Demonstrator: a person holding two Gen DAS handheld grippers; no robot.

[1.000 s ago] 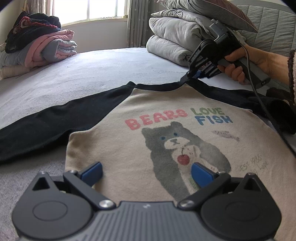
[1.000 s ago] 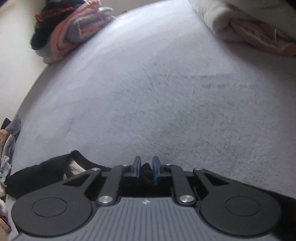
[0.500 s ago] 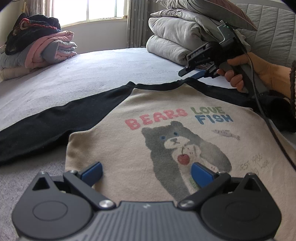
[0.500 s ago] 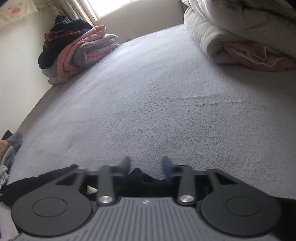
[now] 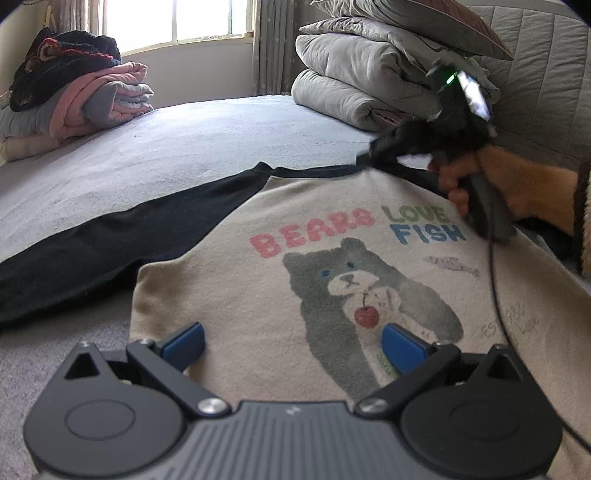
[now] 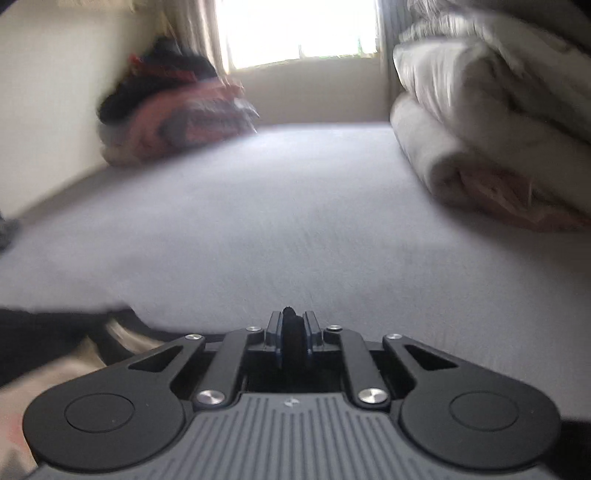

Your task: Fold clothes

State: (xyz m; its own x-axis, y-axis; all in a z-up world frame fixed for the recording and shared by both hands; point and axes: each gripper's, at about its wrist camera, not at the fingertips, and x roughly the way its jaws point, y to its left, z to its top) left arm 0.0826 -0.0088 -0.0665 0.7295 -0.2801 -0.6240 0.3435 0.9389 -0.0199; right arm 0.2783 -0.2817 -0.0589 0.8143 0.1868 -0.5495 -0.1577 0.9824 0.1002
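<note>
At collar [image 6: 291, 325] | R gripper [image 6: 292, 334] closing, pinching it | blurred

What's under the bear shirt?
The bear shirt lies flat on the grey bed cover, which shows all around it. Whether anything else hides beneath the shirt cannot be seen, because the fabric covers that spot.

1 sweatshirt [image 5: 295, 266] on 1 bed [image 5: 207, 140]. 2 claws: left claw [image 5: 291, 341] at 6 o'clock, right claw [image 6: 293, 332] at 2 o'clock in left-wrist view. 1 hand [image 5: 491, 181]. 2 stacks: clothes pile [image 5: 77, 88] approx 10 o'clock, folded duvets [image 5: 369, 77] approx 1 o'clock. 1 window [image 5: 173, 18].
</note>
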